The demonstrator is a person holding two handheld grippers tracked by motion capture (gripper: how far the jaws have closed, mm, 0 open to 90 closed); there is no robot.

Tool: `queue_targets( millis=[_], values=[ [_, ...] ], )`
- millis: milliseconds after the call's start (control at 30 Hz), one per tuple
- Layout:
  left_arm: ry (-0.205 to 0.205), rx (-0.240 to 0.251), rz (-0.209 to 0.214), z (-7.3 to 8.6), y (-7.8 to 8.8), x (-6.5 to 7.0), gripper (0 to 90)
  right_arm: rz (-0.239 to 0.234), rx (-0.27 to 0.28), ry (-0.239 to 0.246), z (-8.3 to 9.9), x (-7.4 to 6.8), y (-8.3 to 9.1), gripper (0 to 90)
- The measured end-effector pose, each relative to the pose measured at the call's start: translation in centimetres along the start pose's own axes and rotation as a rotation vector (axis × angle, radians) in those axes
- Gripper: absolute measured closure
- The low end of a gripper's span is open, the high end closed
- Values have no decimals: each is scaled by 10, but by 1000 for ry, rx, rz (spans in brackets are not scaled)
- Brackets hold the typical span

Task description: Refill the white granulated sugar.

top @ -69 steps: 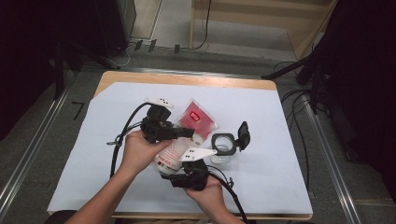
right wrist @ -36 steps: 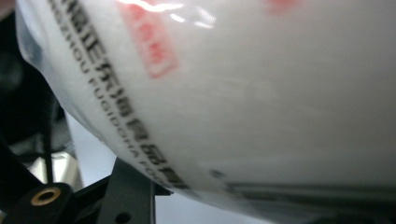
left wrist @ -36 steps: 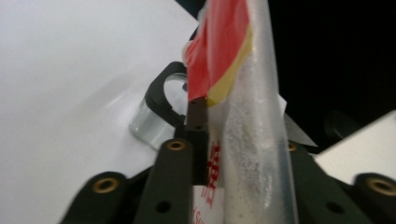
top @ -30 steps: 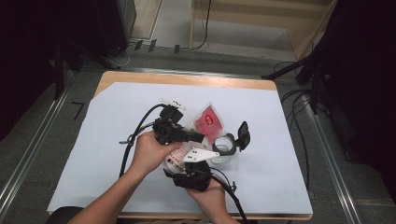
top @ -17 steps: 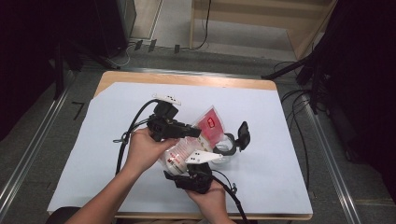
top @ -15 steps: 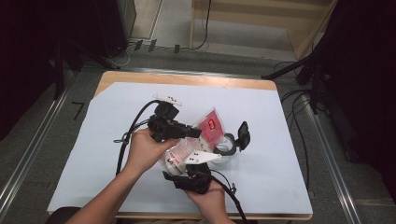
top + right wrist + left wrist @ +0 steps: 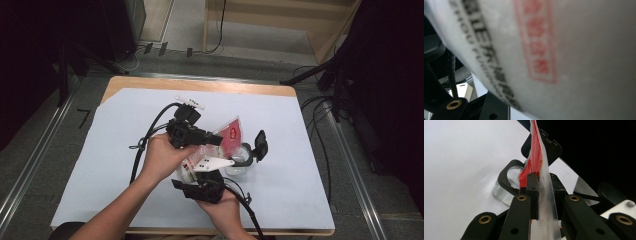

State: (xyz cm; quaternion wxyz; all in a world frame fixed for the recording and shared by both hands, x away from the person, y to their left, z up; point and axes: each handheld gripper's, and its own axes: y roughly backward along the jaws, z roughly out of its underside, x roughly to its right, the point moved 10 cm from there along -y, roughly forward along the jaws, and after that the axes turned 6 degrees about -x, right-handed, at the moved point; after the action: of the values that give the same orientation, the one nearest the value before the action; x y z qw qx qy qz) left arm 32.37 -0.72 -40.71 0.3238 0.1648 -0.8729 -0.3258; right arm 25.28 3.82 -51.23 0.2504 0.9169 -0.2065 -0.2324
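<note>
Left hand-held gripper (image 7: 212,140) is clamped on the upper seam of a red-and-clear pouch (image 7: 227,135), held over the middle of the counter (image 7: 305,165). In the left gripper view both jaws press flat against the seam, with the pouch (image 7: 536,157) rising edge-on beyond them. Right hand-held gripper (image 7: 200,186) sits at the near side under the pouch's white printed end; whether its jaws are closed cannot be told. Judged step: pouring the pouch into the clear jar (image 7: 240,162) just right of it, black lid (image 7: 260,145) flipped open. Next move calls for tilting the mouth over the jar opening.
</note>
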Motion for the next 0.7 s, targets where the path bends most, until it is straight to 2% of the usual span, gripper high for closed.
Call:
queue_targets(
  millis=[100,167,233,300,367,433,533,700],
  values=[
    [1,7,11,-5,-1,2,810,14,6,5,-3,3,3,599],
    [22,16,41,-7,-2,3,798,28,10,10,-4,6,6,601],
    [19,4,43,-8,-4,3,788,30,14,5,-5,8,7,604],
    [-2,-8,29,-7,-4,2,773,8,20,-13,-5,8,8,609],
    [-7,-3,36,-7,-3,3,758,-14,30,-29,-5,7,9,612],
    [-16,-8,22,-5,-2,2,770,-26,38,-46,-5,8,10,613],
    [-35,-18,0,-3,0,2,789,-37,42,-46,-6,7,12,613],
    [-41,-19,-2,-1,4,3,765,-76,49,-44,-7,1,11,612]
  ],
)
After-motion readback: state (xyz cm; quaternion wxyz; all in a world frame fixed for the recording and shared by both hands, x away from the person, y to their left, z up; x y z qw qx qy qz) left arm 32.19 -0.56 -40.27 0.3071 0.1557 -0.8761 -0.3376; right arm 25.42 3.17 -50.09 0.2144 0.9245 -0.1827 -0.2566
